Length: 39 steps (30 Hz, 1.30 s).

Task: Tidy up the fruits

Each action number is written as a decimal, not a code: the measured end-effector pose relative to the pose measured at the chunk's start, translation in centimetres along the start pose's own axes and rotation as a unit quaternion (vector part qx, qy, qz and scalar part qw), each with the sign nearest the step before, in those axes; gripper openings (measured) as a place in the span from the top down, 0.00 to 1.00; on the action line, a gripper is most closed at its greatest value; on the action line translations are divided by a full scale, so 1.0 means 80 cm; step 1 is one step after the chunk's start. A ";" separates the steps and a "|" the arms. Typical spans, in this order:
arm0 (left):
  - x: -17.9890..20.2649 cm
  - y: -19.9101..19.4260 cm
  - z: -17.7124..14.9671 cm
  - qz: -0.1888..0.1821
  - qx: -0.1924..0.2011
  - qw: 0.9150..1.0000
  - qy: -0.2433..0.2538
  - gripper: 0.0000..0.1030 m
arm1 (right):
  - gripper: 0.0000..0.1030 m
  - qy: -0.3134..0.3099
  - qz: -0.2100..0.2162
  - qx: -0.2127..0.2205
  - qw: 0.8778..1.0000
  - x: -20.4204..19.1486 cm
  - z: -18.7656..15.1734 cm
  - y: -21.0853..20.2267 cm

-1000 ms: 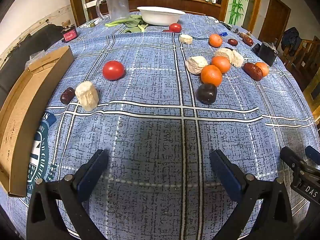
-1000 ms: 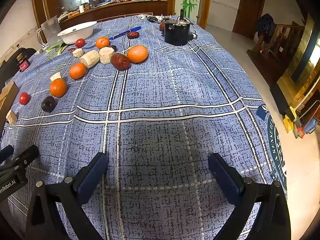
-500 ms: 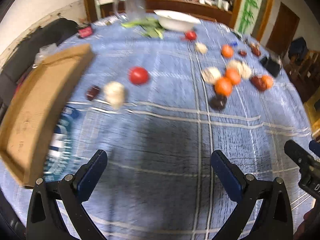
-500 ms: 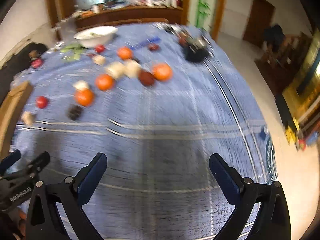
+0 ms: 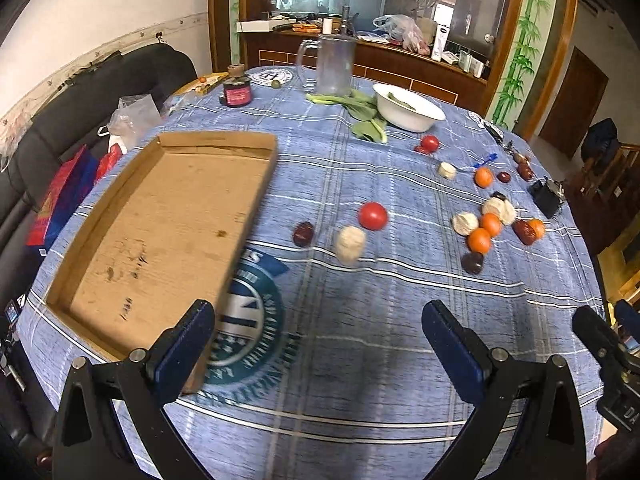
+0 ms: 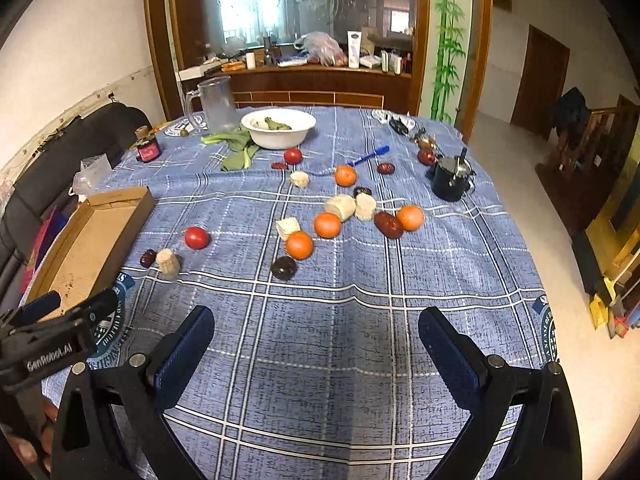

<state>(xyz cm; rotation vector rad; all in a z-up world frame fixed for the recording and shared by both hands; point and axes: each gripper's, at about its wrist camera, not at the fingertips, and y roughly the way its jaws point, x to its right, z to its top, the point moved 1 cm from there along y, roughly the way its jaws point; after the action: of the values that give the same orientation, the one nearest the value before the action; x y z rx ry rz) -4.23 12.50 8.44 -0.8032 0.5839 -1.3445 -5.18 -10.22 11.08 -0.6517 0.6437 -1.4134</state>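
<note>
Blue plaid tablecloth [image 6: 320, 344] fills the foreground beneath both my grippers, which I hold above the near edge, pointing forward across the table. My left gripper [image 5: 318, 344] is spread wide and grasping nothing, its left finger [image 5: 182, 350] overlapping the near corner of the cardboard tray [image 5: 160, 236]. My right gripper [image 6: 316, 344] is likewise spread wide and bare. Just right of the tray lie a dark red date [image 5: 303, 234], a pale chunk [image 5: 350, 243], possibly peeled root, and a tomato [image 5: 373, 216]. Farther right of the tray sits a cluster of oranges [image 6: 299, 245], more pale chunks and a dark plum [image 6: 283, 268]. Beyond the tray stand a white bowl [image 6: 279, 128], leafy greens [image 5: 366, 114] and a clear jug [image 5: 334, 65].
</note>
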 end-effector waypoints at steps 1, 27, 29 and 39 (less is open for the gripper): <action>-0.006 0.001 0.001 -0.001 0.000 1.000 -0.003 0.00 | 0.00 0.000 -0.003 0.002 1.000 -0.003 0.000 -0.001; 0.019 -0.005 0.012 -0.026 0.046 0.996 0.068 0.00 | 0.00 0.027 -0.036 -0.014 0.999 -0.005 -0.008 0.003; 0.019 -0.005 0.012 -0.026 0.045 0.996 0.068 0.00 | 0.00 0.027 -0.036 -0.014 0.999 -0.005 -0.008 0.003; 0.021 -0.009 0.011 -0.024 0.052 0.996 0.069 0.00 | 0.00 0.028 -0.033 -0.016 0.999 -0.003 -0.008 0.004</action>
<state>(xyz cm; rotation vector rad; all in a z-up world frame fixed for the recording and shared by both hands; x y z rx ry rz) -3.75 10.98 9.64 -0.6467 0.6001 -1.4696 -5.44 -9.99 10.45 -0.6657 0.6956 -1.4891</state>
